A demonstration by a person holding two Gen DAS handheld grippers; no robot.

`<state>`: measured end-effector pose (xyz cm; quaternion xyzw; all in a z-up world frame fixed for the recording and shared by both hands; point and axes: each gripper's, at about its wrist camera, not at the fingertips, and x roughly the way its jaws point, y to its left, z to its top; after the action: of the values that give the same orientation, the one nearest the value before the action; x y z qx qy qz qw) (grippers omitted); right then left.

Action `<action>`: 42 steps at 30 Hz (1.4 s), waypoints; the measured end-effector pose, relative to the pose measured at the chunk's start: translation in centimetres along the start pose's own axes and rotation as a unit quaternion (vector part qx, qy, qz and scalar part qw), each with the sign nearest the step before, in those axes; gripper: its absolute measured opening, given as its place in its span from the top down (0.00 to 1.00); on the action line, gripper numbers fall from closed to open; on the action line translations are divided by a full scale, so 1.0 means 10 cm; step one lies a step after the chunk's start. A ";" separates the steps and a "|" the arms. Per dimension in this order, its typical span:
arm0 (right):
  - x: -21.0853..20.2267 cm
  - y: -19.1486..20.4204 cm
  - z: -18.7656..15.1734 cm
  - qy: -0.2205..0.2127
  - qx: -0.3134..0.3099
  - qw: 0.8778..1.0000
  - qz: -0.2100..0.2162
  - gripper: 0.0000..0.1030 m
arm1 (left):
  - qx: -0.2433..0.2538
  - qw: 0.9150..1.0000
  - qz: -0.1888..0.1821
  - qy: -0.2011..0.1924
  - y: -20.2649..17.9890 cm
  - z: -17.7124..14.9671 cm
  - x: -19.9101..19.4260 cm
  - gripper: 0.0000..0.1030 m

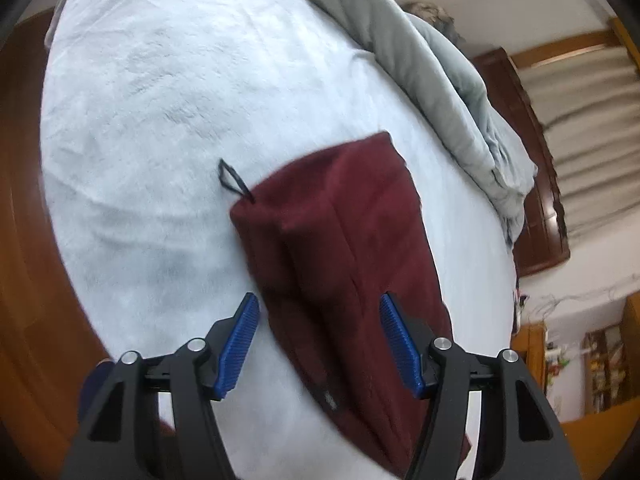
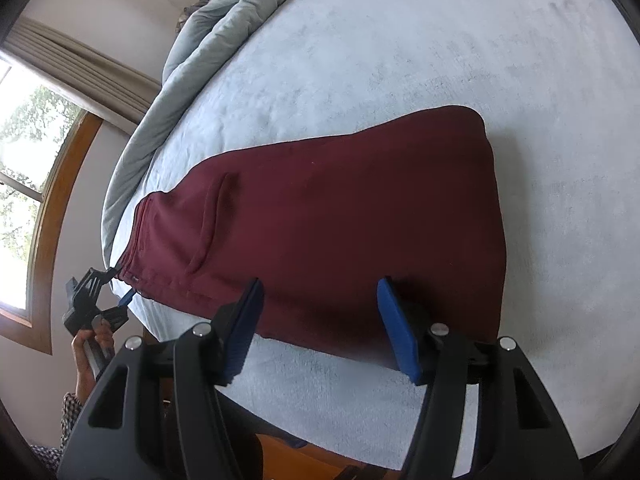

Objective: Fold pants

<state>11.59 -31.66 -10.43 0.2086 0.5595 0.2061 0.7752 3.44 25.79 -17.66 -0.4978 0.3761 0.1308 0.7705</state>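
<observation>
The maroon pants (image 2: 340, 216) lie folded flat on the pale blue bed sheet (image 2: 440, 40), waistband to the left, folded end to the right. A black drawstring loop (image 1: 232, 178) sticks out from the waistband. My left gripper (image 1: 320, 312) is open just above the waistband end of the pants (image 1: 344, 248); it also shows at the left of the right wrist view (image 2: 116, 284). My right gripper (image 2: 320, 300) is open over the near edge of the pants, holding nothing.
A grey duvet (image 1: 440, 80) is bunched along the far side of the bed. A wooden headboard (image 1: 536, 160) and curtains (image 1: 592, 120) stand beyond it. A window (image 2: 24, 160) is at the left. Wooden floor (image 1: 24, 240) borders the bed.
</observation>
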 end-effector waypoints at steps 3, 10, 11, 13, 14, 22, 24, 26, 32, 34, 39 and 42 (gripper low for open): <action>0.03 0.00 0.00 0.003 -0.003 1.000 -0.006 0.43 | -0.008 1.000 0.001 0.005 -0.03 0.05 0.13 0.39; 0.07 0.03 0.02 0.008 -0.015 1.000 -0.019 0.43 | -0.003 1.000 0.002 -0.013 -0.17 0.07 0.10 0.55; 0.08 0.03 0.02 0.008 -0.014 1.000 -0.019 0.43 | 0.005 1.000 0.001 -0.019 -0.22 0.05 0.07 0.58; 0.09 0.02 0.02 0.009 -0.013 1.000 -0.018 0.42 | 0.026 0.999 0.003 -0.026 -0.28 0.05 0.07 0.58; 0.09 0.02 0.02 0.009 -0.014 1.000 -0.018 0.42 | 0.026 0.999 0.011 -0.024 -0.28 0.07 0.11 0.57; 0.10 0.00 -0.01 0.008 -0.019 1.000 -0.015 0.42 | 0.013 0.999 0.031 -0.021 -0.23 0.17 0.32 0.58; 0.10 0.00 0.00 0.009 -0.020 1.000 -0.014 0.42 | 0.009 0.999 0.019 -0.029 -0.24 0.14 0.25 0.70; 0.09 -0.01 0.00 0.008 -0.021 1.000 -0.011 0.42 | 0.019 0.999 0.001 -0.045 -0.32 0.08 0.15 0.73; 0.07 -0.03 -0.01 0.007 -0.017 1.000 -0.004 0.42 | 0.136 0.987 -0.038 -0.079 -0.95 -0.15 -0.06 0.74; 0.06 -0.04 -0.01 0.006 -0.014 1.000 0.000 0.42 | 0.172 0.981 -0.052 -0.070 -1.17 -0.26 -0.07 0.74; 0.01 -0.09 -0.01 0.003 -0.004 1.000 0.014 0.42 | 0.261 0.961 -0.075 -0.052 -1.60 -0.57 -0.07 0.75; 0.01 -0.10 -0.01 0.002 -0.004 1.000 0.018 0.42 | 0.331 0.939 -0.088 -0.030 -1.83 -0.88 -0.05 0.75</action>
<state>11.63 -32.45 -11.07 0.2146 0.5564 0.2226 0.7712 9.70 9.66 -6.98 -0.2419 0.3294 -0.0541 0.9111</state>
